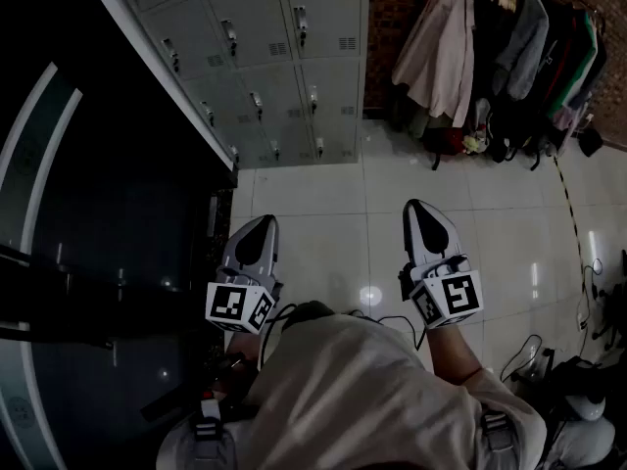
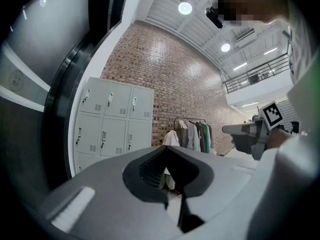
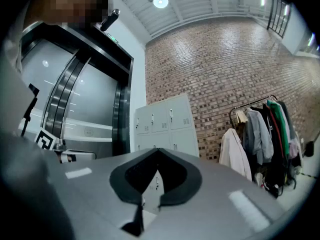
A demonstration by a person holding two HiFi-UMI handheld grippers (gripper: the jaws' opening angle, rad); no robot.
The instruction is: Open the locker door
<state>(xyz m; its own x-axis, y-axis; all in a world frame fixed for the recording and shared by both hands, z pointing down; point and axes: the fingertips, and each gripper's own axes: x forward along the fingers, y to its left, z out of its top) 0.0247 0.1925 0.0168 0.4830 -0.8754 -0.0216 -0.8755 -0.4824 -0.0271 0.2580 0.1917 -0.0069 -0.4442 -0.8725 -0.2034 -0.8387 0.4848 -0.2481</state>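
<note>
A bank of grey lockers (image 1: 265, 57) stands against the brick wall across the tiled floor, all doors closed, each with a small handle. Both grippers are held out at waist height, well short of the lockers and touching nothing. My left gripper (image 1: 263, 221) points at the lockers with its jaws together and nothing between them. My right gripper (image 1: 415, 206) is shut and empty too. In the left gripper view the lockers (image 2: 112, 121) show beyond the closed tips (image 2: 165, 150). In the right gripper view the lockers (image 3: 165, 124) sit straight ahead of the closed tips (image 3: 157, 151).
A dark glass wall with a curved rail (image 1: 108, 223) runs along the left. A clothes rack with several coats (image 1: 509, 57) stands to the right of the lockers. Cables and bags (image 1: 578, 360) lie on the floor at the right. White tiled floor (image 1: 333, 204) stretches to the lockers.
</note>
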